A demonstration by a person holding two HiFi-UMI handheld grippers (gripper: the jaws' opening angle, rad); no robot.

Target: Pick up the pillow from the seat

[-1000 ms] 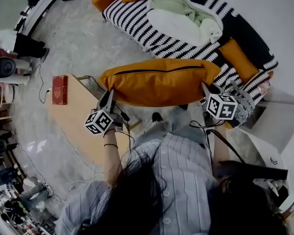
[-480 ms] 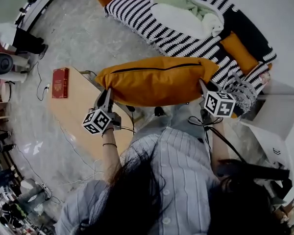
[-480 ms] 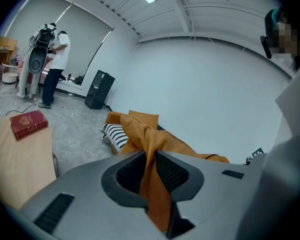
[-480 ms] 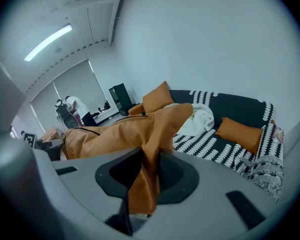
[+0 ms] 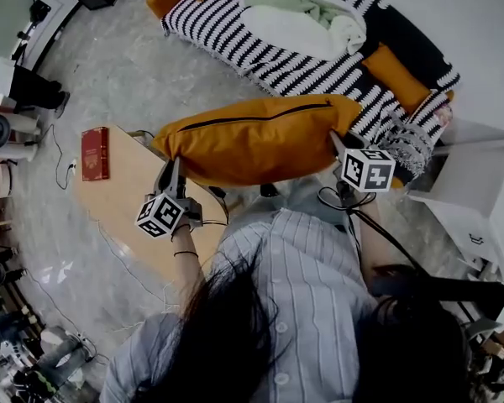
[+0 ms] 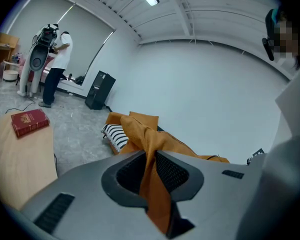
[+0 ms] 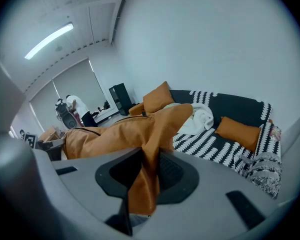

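Pillow: the orange pillow (image 5: 256, 137) is clear of the striped sofa (image 5: 235, 36). It hangs in the air in front of your chest, long side level and zip line on top, between the sofa's front edge and the near table (image 5: 122, 204). Nothing carries it but your two grippers.

Left gripper: your left gripper (image 5: 169, 168) has the pillow's left corner. In the left gripper view a fold of orange cloth (image 6: 151, 184) runs down through the jaws, which stand nearly together and pinch it.

Right gripper: your right gripper (image 5: 337, 139) has the right corner. In the right gripper view its jaws are just as narrow, clamped on a hanging flap of the cover (image 7: 145, 184).

Why the corners: one grip at each end keeps a soft, long thing stretched out, so it does not fold over or sag onto the table. The jaws are so narrow because they hold only thin cover cloth, not the stuffed body.

Stage: I judge the lift off the seat as good as done; what remains is to hold it steady.

Risk: only the cover is pinched, so the weight of the filling could drag the cloth out of a jaw if you pull your hands apart.

Left on the sofa: a white blanket (image 5: 298, 23) lies mid-seat, and a smaller orange cushion (image 5: 395, 74) sits at the right end.

Table: a red book (image 5: 93, 153) lies at its far left corner, well apart from the pillow.
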